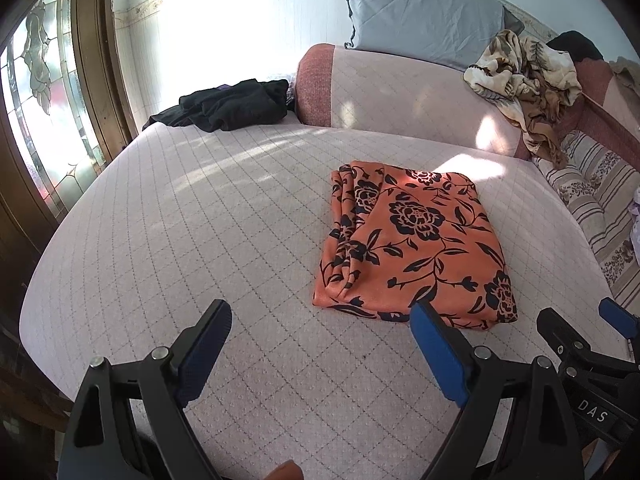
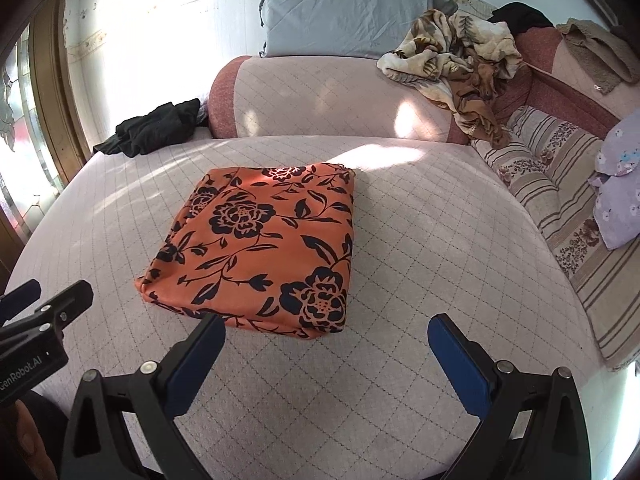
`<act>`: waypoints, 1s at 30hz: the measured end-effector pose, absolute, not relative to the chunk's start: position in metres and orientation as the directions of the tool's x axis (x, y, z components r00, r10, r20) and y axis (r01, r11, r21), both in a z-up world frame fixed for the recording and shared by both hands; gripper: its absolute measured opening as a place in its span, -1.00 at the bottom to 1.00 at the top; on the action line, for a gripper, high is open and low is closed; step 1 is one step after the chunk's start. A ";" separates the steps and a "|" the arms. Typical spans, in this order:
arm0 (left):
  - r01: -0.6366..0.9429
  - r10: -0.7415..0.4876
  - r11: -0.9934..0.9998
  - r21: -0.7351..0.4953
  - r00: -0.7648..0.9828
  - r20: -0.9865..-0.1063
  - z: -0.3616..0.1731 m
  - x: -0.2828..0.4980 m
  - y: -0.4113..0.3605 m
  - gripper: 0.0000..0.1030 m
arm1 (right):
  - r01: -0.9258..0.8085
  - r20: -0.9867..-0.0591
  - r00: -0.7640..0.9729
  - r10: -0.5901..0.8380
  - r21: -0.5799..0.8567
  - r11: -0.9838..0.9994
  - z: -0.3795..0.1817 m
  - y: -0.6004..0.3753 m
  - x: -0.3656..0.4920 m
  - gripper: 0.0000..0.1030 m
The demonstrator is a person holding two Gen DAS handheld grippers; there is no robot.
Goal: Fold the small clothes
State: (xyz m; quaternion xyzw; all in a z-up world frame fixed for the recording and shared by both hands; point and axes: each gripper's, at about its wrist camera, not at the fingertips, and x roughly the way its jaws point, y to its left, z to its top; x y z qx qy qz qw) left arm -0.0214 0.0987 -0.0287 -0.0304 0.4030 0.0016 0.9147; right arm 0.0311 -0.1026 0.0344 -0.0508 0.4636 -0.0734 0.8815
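The orange garment with black flower print [image 2: 256, 248] lies folded into a flat rectangle on the pink quilted seat cushion [image 2: 400, 260]. It looks light, soft and limp; its near edge suits pinching. Left gripper [image 1: 320, 332] and right gripper [image 2: 326, 344] both gape, empty.

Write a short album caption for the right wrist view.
Open right hand-held gripper poised before a folded orange cloth with black flowers on a pink quilted bed.
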 end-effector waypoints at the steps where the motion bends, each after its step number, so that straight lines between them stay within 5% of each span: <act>1: -0.025 -0.023 0.998 -0.054 0.676 -0.737 -0.029 -0.021 0.098 0.77 | 0.078 -0.810 0.560 -0.176 -0.160 0.984 0.034 -0.101 0.031 0.99; 21: 0.006 -0.064 0.997 -0.080 0.659 -0.749 -0.030 -0.002 0.084 0.77 | 0.102 -0.798 0.568 -0.202 -0.175 0.979 0.036 -0.112 0.046 0.99; 30: 0.023 -0.090 0.995 -0.099 0.653 -0.752 -0.034 0.008 0.081 0.94 | 0.103 -0.802 0.562 -0.201 -0.173 0.980 0.031 -0.112 0.053 0.99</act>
